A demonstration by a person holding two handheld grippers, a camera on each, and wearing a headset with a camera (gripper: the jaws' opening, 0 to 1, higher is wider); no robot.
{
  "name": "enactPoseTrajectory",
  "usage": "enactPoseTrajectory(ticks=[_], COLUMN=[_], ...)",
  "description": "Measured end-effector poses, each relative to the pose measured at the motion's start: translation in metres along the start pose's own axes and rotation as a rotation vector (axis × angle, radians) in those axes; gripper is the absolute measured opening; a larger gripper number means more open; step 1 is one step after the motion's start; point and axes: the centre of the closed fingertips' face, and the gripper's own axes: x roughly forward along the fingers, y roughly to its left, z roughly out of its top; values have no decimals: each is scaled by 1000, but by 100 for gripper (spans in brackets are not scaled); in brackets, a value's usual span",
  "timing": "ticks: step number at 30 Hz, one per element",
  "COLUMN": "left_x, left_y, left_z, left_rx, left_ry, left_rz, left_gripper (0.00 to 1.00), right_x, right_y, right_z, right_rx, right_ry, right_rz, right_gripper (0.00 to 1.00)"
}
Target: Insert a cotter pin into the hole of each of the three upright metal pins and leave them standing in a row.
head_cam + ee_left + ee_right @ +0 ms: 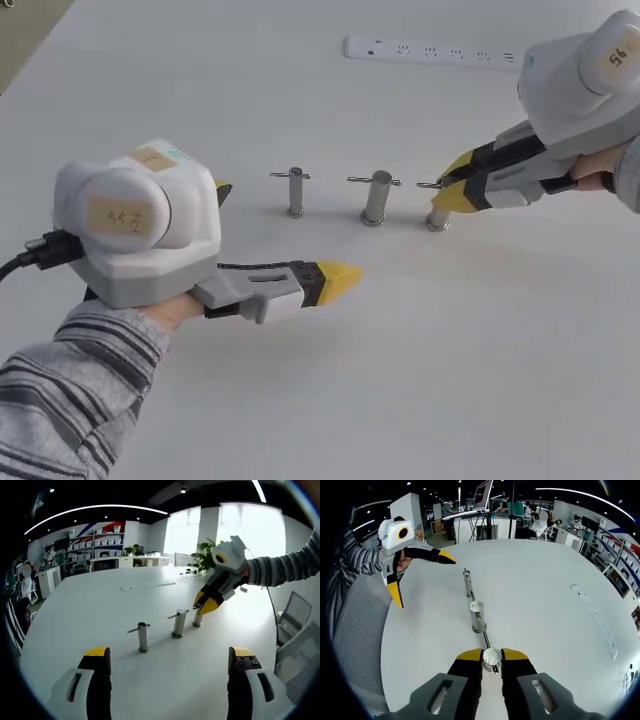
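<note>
My right gripper [450, 184] is narrow, pinching the top of the right pin [492, 658]. That pin stands straight up at the right end of the row. Its cotter [429, 185] lies flat, poking left. My left gripper [169, 654] is wide, near and well apart.

Bright, even overhead light. In the head view the white table [480, 380] is slightly washed out, and soft faint shadows sit at the bases of the metal pins [376, 198]. That view is sharp. In the left gripper view the windows [235, 525] are blown out, with backlight glare. The ceiling strip light [95, 507] bends into an arc. Both gripper views show heavy fisheye warp at the edges and soft backgrounds.
</note>
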Motion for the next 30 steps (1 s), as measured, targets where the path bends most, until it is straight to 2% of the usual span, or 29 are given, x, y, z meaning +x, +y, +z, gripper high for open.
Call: enactPoseTrajectory(ticks=[6, 16, 20, 23, 30], left_x=[1, 1, 2, 2, 3], left_y=[-1, -1, -2, -2, -2], left_z=[-1, -1, 0, -1, 1], left_rx=[-4, -15, -16, -17, -21], left_ry=[2, -1, -5, -2, -9], left_rz=[-5, -8, -12, -15, -15], left_gripper=[97, 96, 96, 96, 96], right_x=[1, 1, 1, 1, 2], right_y=[-6, 1, 2, 2, 4], right_z=[-1, 0, 1, 1, 1], right_rx=[10, 28, -1, 9, -16], right_ry=[-1, -7, -13, -21, -27], right_rz=[10, 29, 46, 54, 52], right_gripper=[8, 8, 9, 9, 9])
